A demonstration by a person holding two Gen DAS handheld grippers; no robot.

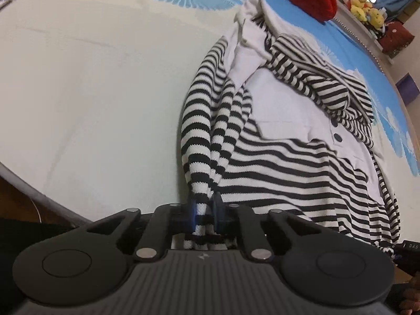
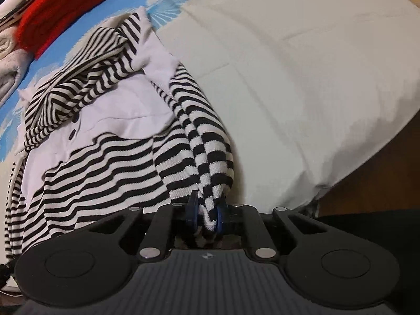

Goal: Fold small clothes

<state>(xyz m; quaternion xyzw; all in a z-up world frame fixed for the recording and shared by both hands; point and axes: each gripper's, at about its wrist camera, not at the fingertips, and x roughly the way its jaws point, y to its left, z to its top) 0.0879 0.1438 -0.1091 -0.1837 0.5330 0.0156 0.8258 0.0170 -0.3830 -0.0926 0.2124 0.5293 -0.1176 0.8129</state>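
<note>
The striped garment point(image 1: 275, 162) lies rumpled on the bed point(image 1: 92, 92); left tongs point(image 1: 203, 210) and right tongs point(image 2: 207, 212) each pinch its bunched fabric. Only the left view shows plush toys point(image 1: 367, 10); only the right a grey knit point(image 2: 10, 60)

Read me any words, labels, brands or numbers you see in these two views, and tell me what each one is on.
"DAS": white letters on a dark object cut off at the right edge of the left wrist view; the rest is out of frame.
Small pale emblem, no letters, on the left gripper's ribbed body.
A similar emblem on the right gripper's body.
Nothing readable on the striped garment or bedsheet.
</note>
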